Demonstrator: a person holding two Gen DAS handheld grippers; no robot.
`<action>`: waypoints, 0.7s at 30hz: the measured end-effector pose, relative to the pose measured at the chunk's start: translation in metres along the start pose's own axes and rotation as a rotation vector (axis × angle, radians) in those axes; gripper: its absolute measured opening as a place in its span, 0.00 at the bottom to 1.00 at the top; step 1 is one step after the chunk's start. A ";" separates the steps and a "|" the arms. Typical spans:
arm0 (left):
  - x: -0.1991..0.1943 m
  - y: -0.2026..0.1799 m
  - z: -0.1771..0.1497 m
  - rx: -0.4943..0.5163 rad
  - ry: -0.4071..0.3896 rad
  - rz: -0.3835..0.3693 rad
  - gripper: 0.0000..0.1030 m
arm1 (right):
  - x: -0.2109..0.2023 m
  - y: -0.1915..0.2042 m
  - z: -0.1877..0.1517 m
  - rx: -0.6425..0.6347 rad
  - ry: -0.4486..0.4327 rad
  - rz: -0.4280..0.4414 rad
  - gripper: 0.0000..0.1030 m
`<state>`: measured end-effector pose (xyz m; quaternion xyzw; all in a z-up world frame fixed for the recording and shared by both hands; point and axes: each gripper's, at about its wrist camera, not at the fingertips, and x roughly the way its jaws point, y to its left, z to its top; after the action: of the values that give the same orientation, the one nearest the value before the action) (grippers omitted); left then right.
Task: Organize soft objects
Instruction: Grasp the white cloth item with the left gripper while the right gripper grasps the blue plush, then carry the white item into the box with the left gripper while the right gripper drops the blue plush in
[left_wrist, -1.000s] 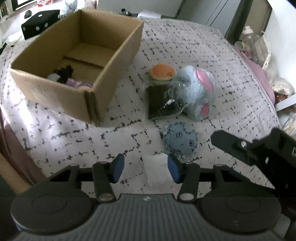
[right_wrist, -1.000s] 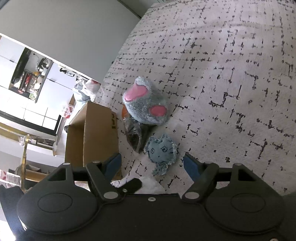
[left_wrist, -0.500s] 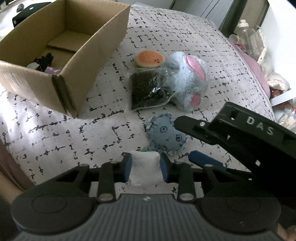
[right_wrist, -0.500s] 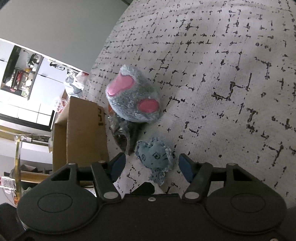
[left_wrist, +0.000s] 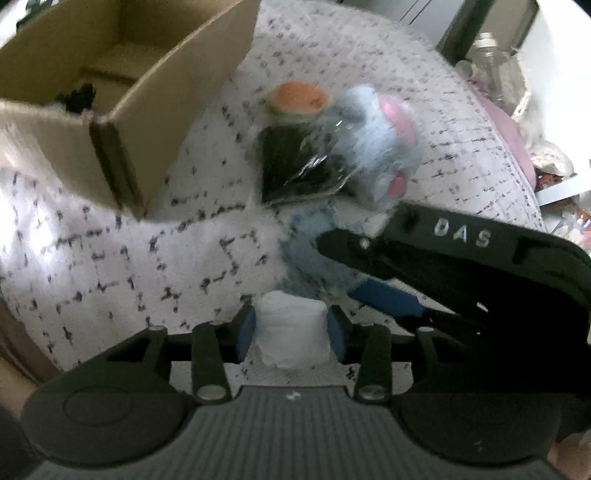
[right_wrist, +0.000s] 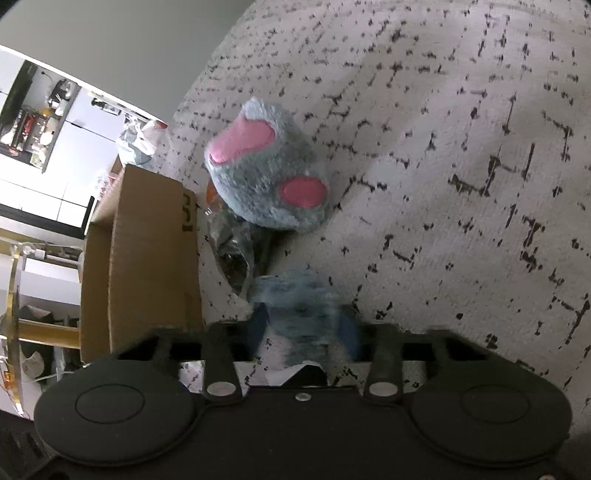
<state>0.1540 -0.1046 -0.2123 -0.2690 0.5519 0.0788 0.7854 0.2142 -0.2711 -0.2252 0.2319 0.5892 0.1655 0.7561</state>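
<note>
A white soft wad (left_wrist: 291, 343) sits between the blue pads of my left gripper (left_wrist: 291, 328), which touch both its sides while the jaws are opening. Just beyond it lies a small blue round plush (left_wrist: 306, 240) on the bed cover. My right gripper (right_wrist: 304, 328) comes in from the right, and its jaws are closing on that blue plush (right_wrist: 295, 295), with the pads against its sides. Both views are motion-blurred there. An open cardboard box (left_wrist: 147, 92) stands at the upper left with a few small items inside.
Behind the blue plush lie a grey plush with pink patches (right_wrist: 266, 184), a black item in clear plastic (left_wrist: 295, 166) and an orange bun toy (left_wrist: 297, 98). The box (right_wrist: 147, 240) stands close to their left. Clutter lines the bed's far right edge (left_wrist: 517, 92).
My left gripper lowered and closed around the white wad. My right gripper moved in over the blue plush and narrowed from wide open to pads against it.
</note>
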 end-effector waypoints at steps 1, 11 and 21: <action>0.001 0.001 0.000 -0.002 0.003 -0.004 0.40 | -0.001 0.000 -0.001 -0.006 -0.005 -0.003 0.21; -0.026 0.012 0.001 -0.003 -0.065 -0.008 0.39 | -0.023 0.010 -0.013 -0.067 -0.093 0.000 0.07; -0.059 0.018 0.007 0.007 -0.134 -0.044 0.39 | -0.050 0.024 -0.032 -0.078 -0.202 -0.057 0.02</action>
<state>0.1299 -0.0759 -0.1631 -0.2725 0.4923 0.0773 0.8231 0.1713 -0.2726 -0.1773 0.2010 0.5095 0.1425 0.8245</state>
